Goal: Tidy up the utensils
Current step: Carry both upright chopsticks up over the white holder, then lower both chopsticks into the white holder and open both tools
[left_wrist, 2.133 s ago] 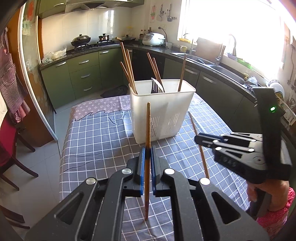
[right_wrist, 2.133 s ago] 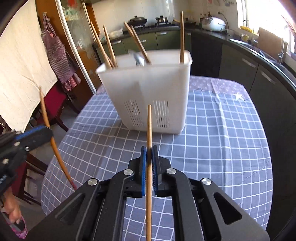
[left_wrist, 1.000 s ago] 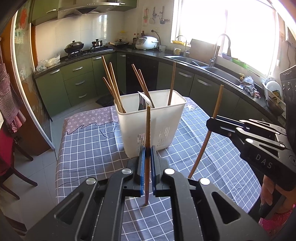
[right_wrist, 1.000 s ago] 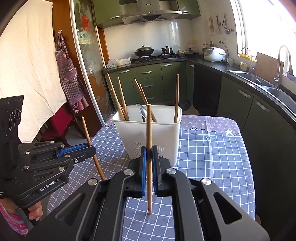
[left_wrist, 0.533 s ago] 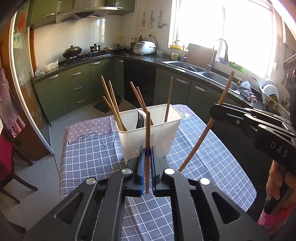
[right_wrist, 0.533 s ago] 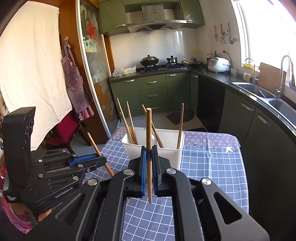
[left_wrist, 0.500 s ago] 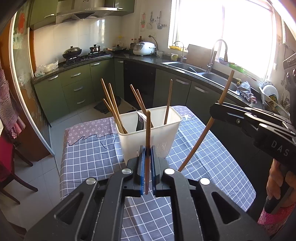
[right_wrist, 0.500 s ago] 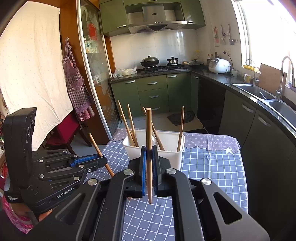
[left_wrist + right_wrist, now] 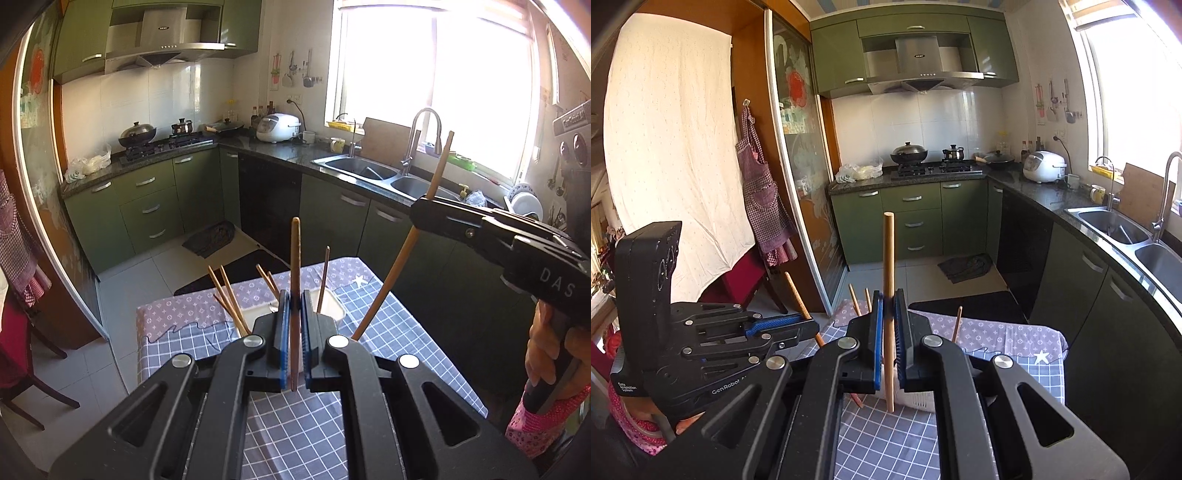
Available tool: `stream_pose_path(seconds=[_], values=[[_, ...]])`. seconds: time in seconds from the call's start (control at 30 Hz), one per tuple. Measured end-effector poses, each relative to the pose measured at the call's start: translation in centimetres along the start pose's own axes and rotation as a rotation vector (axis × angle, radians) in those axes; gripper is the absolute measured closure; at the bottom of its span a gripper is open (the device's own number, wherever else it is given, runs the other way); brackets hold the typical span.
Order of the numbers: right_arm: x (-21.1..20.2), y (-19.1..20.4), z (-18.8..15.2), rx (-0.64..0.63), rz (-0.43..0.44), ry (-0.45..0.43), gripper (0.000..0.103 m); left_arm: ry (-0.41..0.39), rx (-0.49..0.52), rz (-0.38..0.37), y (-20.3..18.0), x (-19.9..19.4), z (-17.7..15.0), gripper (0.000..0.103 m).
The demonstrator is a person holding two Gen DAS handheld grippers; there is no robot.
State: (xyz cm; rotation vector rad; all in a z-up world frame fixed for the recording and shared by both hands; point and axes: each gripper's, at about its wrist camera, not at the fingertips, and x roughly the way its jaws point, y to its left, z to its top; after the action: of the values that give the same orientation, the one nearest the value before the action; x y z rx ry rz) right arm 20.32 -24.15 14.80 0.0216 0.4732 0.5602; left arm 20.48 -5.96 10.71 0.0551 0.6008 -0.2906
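Observation:
My left gripper [image 9: 294, 306] is shut on a wooden chopstick [image 9: 295, 258] held upright, high above the table. My right gripper [image 9: 887, 306] is shut on a second wooden chopstick [image 9: 888, 258], also upright; it shows slanted in the left wrist view [image 9: 400, 251]. Below both stands a white plastic utensil basket [image 9: 334, 308], mostly hidden by my fingers, with several chopsticks [image 9: 229, 295] leaning in it. In the right wrist view only the basket's lower corner [image 9: 919, 400] shows. The left gripper body [image 9: 701, 343] is at the left there.
The basket stands on a table with a blue checked cloth [image 9: 295, 424]. Green kitchen cabinets [image 9: 147, 206], a stove with pots [image 9: 136, 133], a sink [image 9: 369, 171] and a window surround it. A red chair [image 9: 14, 354] is at the left.
Both grippers have risen well above the table with their chopsticks. The basket now looks smaller, lower and largely hidden behind the fingers.

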Motion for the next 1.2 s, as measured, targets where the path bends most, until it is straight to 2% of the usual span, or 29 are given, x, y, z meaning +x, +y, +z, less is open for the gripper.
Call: stream_pose_path(seconds=[0.2,0.33,0.5,0.63,0.83,0.87,0.9,0.93,0.97,1.13,1.2], values=[[1.6,-1.4,4.1,0.005,-0.033,-0.033,0.096,-0.083,0.001,0.029,0.0,-0.4,4.0,0.097],[4.5,-2.9,4.7,0.013,-0.058,-0.011,0.096,-0.088,-0.005,0.054,0.4,1.5,5.2,0.097],[8.4,-4.0,2.4,0.023,-0.075,0.037,0.096,-0.024,-0.019,0.083,1.3,5.5,3.7,0.097],[11.3,-4.9,-0.8,0.041,-0.081,0.079,0.096,0.024,-0.047,0.086,2.4,8.0,1.6,0.097],[14.2,-5.4,-4.5,0.044,-0.089,0.143,0.096,0.054,-0.068,0.099,2.8,10.3,-1.6,0.096],[14.3,-5.3,-5.0,0.035,-0.096,0.146,0.095,0.053,-0.068,0.104,2.8,10.6,-2.0,0.09],[14.3,-5.1,-5.2,0.027,-0.102,0.148,0.091,0.05,-0.07,0.109,2.8,10.7,-2.4,0.076],[14.1,-5.1,-5.6,0.025,-0.101,0.146,0.088,0.045,-0.074,0.113,2.8,10.8,-2.7,0.067],[13.7,-5.0,-5.7,0.025,-0.1,0.142,0.084,0.038,-0.081,0.117,2.8,10.7,-3.0,0.05],[8.7,-3.9,-6.2,0.026,-0.102,0.061,0.082,-0.022,-0.082,0.126,2.6,7.9,-3.6,0.046],[5.8,-3.6,-7.1,0.037,-0.096,0.016,0.07,-0.069,-0.093,0.128,2.5,5.6,-4.1,0.029]])
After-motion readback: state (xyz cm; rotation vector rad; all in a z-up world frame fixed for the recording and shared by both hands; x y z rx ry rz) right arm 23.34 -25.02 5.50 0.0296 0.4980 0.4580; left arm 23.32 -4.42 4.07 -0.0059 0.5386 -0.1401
